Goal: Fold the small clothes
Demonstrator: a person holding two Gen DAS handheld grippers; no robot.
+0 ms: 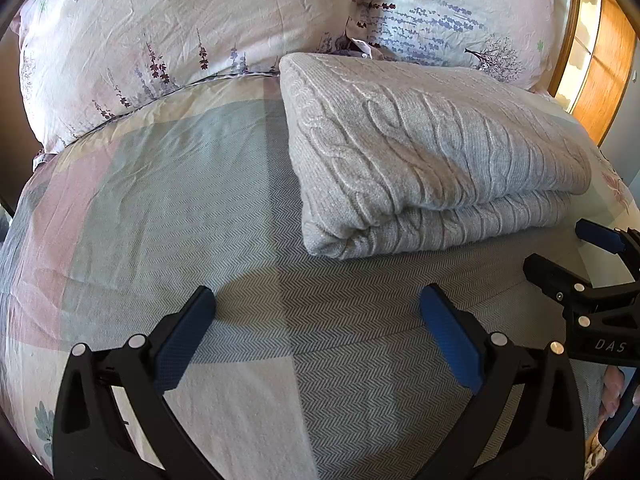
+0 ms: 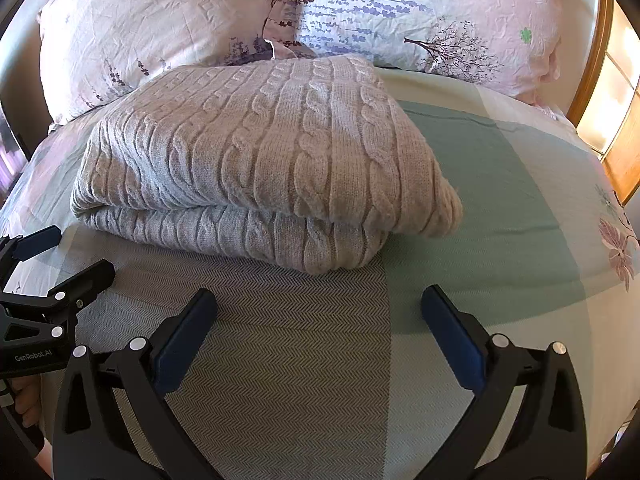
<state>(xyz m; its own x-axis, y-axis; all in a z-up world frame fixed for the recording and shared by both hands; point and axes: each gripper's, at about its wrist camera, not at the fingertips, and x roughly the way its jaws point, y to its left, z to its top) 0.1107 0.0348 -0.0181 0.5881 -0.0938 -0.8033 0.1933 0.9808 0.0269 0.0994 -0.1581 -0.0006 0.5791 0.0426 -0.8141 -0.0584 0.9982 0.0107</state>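
Nearest the left wrist camera, the left gripper, black with blue rubber pads, hovers with its fingers spread wide apart and nothing between them, short of the folded grey cable-knit sweater and off that sweater's near-left corner. The right gripper, of the same black and blue make, likewise stands spread and empty just before the sweater's near edge, apart from the knit; seen from the left wrist it sits at the sweater's near-right side, its fingers parted there too. Both grippers hang over the patchwork bedcover, a sheet of grey herringbone, pale green, pink and cream blocks on which the sweater lies. The sweater is folded into a thick rectangular bundle of at least two layers, the top layer's rounded fold facing the grippers and the lower layer showing beneath it along the near edge. Beyond the sweater, touching or nearly touching its far edge, two crumpled pale pink pillows printed with purple flower sprigs and bare trees lean side by side. To the right of the sweater and farther back runs an orange-brown wooden frame with bright panels
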